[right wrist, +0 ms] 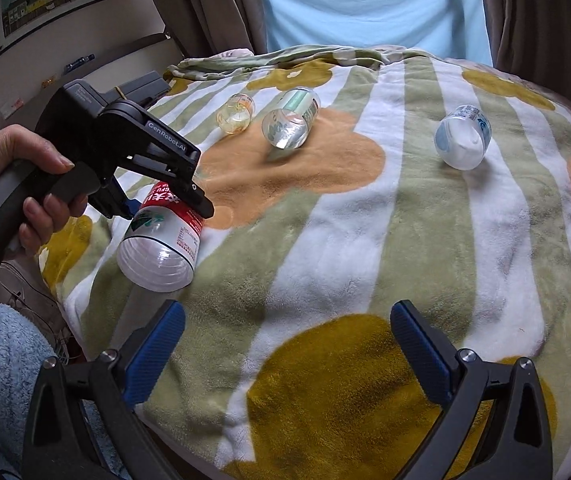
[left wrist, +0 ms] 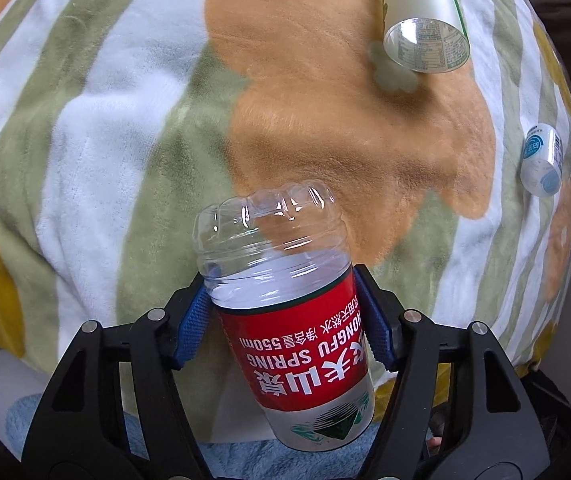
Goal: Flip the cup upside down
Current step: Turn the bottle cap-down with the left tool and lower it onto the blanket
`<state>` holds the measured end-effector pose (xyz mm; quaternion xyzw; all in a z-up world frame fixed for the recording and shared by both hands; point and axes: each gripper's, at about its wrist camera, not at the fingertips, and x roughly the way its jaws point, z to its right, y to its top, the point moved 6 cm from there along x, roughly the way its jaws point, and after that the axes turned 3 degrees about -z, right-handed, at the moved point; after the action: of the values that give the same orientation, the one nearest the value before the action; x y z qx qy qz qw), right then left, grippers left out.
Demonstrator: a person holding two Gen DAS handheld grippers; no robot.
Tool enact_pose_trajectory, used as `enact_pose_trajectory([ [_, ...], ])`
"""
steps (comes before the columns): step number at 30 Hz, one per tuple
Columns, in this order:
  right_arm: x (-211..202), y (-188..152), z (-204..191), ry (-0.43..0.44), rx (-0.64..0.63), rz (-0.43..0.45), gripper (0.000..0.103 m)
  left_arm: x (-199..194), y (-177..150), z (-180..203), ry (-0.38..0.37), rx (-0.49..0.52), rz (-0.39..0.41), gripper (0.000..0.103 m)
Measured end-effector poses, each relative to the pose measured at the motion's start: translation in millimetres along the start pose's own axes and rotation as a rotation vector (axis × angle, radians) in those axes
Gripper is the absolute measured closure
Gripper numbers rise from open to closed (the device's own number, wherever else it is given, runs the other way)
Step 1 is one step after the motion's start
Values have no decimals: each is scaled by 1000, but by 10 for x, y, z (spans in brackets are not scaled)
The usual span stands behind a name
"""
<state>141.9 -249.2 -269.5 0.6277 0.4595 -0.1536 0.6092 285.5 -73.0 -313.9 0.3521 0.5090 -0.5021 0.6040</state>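
A clear cut-bottle cup with a red label (left wrist: 297, 344) is gripped around its middle by my left gripper (left wrist: 283, 292), the blue pads (left wrist: 193, 328) pressing both sides. It hangs tilted over the blanket, its lobed base pointing away from the left wrist camera. The right wrist view shows the same cup (right wrist: 161, 240) at the left, its other end facing down toward that camera, under the left gripper (right wrist: 165, 208), which a hand (right wrist: 25, 184) holds. My right gripper (right wrist: 287, 312) stands open above the blanket, nothing between its fingers.
A striped, flowered fleece blanket (right wrist: 325, 220) covers the bed. On it lie a green-labelled cup (right wrist: 291, 124), a small yellow cup (right wrist: 235, 118) and a blue-and-white cup (right wrist: 463, 140). Curtains (right wrist: 213, 4) hang behind. A blue fluffy cloth (right wrist: 5, 360) is at the near left.
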Motion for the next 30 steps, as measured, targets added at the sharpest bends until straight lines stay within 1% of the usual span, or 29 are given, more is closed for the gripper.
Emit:
enact_pose_trajectory([
  [2,20,-1,1,13,7,-6,0,-122,16,15,-5,26,37,40],
  [4,29,-1,1,23,17,-7,0,-290,65,64,0,73,115,40],
  [6,25,-3,2,29,22,1,0,-472,132,116,15,124,228,40],
  [8,24,-7,-1,23,22,8,0,-623,201,138,26,154,349,40],
  [11,5,-12,0,15,27,31,0,-748,333,86,18,145,519,40],
  [13,-31,-8,14,7,38,59,0,-761,361,84,17,145,618,40],
  [16,-68,-5,46,-9,48,85,0,-736,359,82,54,175,729,39],
  [18,-77,-5,69,-11,58,92,0,-700,322,85,66,186,765,39],
  [21,-80,-2,91,-7,68,96,0,-621,248,90,79,207,777,39],
  [24,-47,-1,97,0,73,87,0,-622,180,118,88,238,799,39],
  [27,-35,-3,94,9,74,84,0,-617,90,141,96,274,796,40],
  [30,-29,-6,89,11,71,84,0,-635,-3,123,87,287,795,40],
])
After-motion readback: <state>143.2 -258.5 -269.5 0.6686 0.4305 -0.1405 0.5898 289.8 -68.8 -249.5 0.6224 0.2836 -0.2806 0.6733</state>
